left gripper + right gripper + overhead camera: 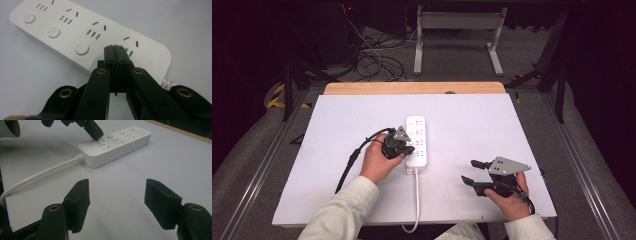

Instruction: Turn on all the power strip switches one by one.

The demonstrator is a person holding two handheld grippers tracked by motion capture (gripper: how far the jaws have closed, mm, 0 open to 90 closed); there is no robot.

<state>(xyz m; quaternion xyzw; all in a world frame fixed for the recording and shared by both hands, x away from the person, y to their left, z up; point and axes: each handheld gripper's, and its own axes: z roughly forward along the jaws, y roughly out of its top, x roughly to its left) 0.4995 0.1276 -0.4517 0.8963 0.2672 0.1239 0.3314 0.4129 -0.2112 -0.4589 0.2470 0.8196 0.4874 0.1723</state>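
Note:
A white power strip [417,137] lies in the middle of the white table, its cable [416,200] running off the near edge. In the left gripper view the strip [62,27] shows three round buttons beside its sockets. My left gripper [115,48] is shut, with nothing between the jaws. Its tips rest on the strip's top at the cable end, hiding whatever lies under them. From above, the left gripper [408,150] sits at the strip's near left side. My right gripper [472,172] hovers open to the right, apart from the strip [117,141], its jaws [120,195] wide and empty.
The white board [337,190] covers a wooden table [412,88] whose far edge shows. The strip's cable [40,175] curves across the surface left of my right gripper. Table legs and loose cables [372,60] lie on the floor beyond.

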